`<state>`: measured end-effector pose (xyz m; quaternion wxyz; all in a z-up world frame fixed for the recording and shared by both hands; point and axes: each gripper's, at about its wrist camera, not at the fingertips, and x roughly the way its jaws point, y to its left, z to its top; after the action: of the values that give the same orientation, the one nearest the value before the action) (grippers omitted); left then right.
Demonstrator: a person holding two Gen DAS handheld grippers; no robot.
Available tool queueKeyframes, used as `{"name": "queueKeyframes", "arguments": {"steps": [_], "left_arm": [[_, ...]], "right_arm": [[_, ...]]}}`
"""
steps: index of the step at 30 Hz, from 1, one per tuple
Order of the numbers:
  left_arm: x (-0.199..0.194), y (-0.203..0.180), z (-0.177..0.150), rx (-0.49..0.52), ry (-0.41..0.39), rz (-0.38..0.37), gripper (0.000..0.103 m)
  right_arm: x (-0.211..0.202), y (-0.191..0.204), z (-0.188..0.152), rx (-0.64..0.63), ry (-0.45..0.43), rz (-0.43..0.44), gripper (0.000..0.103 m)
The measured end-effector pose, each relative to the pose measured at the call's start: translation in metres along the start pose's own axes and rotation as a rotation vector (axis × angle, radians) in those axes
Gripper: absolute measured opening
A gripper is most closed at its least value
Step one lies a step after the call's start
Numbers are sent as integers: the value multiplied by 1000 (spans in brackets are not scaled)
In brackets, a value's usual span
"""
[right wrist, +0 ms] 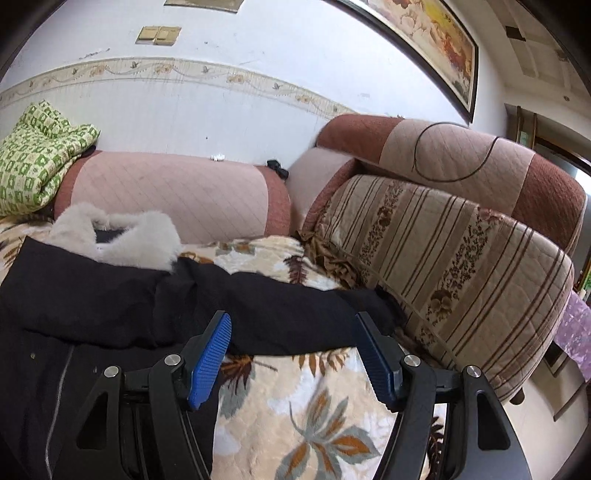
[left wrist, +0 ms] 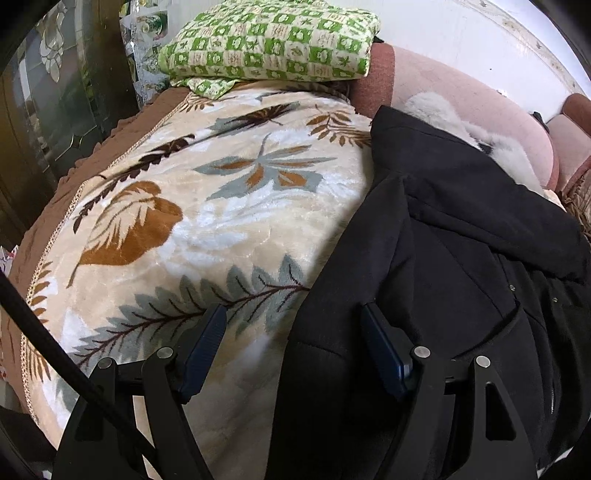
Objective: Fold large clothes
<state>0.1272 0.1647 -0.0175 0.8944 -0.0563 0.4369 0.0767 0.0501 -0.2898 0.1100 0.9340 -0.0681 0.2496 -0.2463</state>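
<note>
A black coat [left wrist: 443,229] with a white fur collar [right wrist: 122,236] lies spread on a leaf-patterned blanket [left wrist: 207,206] that covers the sofa seat. In the left wrist view the coat fills the right half of the frame, collar toward the backrest, with small snaps visible along its front. In the right wrist view one sleeve [right wrist: 295,314] stretches across the blanket toward a striped cushion [right wrist: 450,266], its cuff lying just beside the cushion's lower edge.

The left tongs [left wrist: 293,319] stand spread above the coat's edge; the right-hand finger is over black cloth, the left-hand finger over the blanket, and nothing is pinched. The right tongs [right wrist: 291,325] likewise stand spread, with the sleeve seen between and beyond the blue pads [right wrist: 210,365]; the pads do not press on it.

Behind the coat a pink quilted bolster [right wrist: 166,195] lies along the white wall [right wrist: 258,55]. A folded green checked quilt [left wrist: 273,40] rests at the far end of the sofa, touching the bolster. A brown-and-beige backrest [right wrist: 480,162] rises behind the striped cushion, and a framed picture [right wrist: 424,33] hangs on the wall above it.
</note>
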Motion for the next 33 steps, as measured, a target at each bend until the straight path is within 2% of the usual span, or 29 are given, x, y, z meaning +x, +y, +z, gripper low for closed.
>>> {"name": "queueKeyframes", "arguments": {"steps": [1,3,6,8,11,12,14,17,18,20,21,22,23,24,27,30,33], "left_arm": [[-5,2,1,-3,-12,-9,74],[-13,10,3,-29,-33,-31,74],[-16,31,8,-100,-26,-63,74],[-9,47,9,-150,13,-107,75],[12,53,10,-164,123,-278,75],[22,48,8,-159,184,-386,75],[32,37,3,-161,254,-518,75],[34,13,-6,-112,290,-588,84],[32,3,-11,-81,285,-564,85],[19,-24,-23,32,218,-426,83],[14,-33,-28,76,202,-382,61],[6,-43,-31,110,183,-336,48],[-5,-48,-31,118,158,-295,27],[-14,-51,-29,124,142,-270,15],[-40,-46,-27,88,120,-290,10],[-67,-34,-35,67,102,-322,9],[-91,-15,-59,51,106,-376,10]], "right_arm": [[2,-2,-3,11,23,26,72],[12,-8,-17,79,125,158,72],[40,-14,-59,271,344,446,72],[54,-13,-90,373,451,560,72],[64,-3,-126,464,550,678,65],[64,4,-135,477,574,721,64],[60,14,-146,479,581,765,64],[50,26,-151,441,553,749,65],[47,27,-154,450,549,746,65],[42,28,-157,459,536,746,64],[37,30,-160,445,517,739,57],[34,31,-160,432,508,733,45],[36,29,-160,438,512,742,36],[40,23,-159,472,523,766,14],[45,-2,-146,599,512,883,11],[20,-24,-124,582,431,942,11],[2,-47,-124,595,398,993,11]]}}
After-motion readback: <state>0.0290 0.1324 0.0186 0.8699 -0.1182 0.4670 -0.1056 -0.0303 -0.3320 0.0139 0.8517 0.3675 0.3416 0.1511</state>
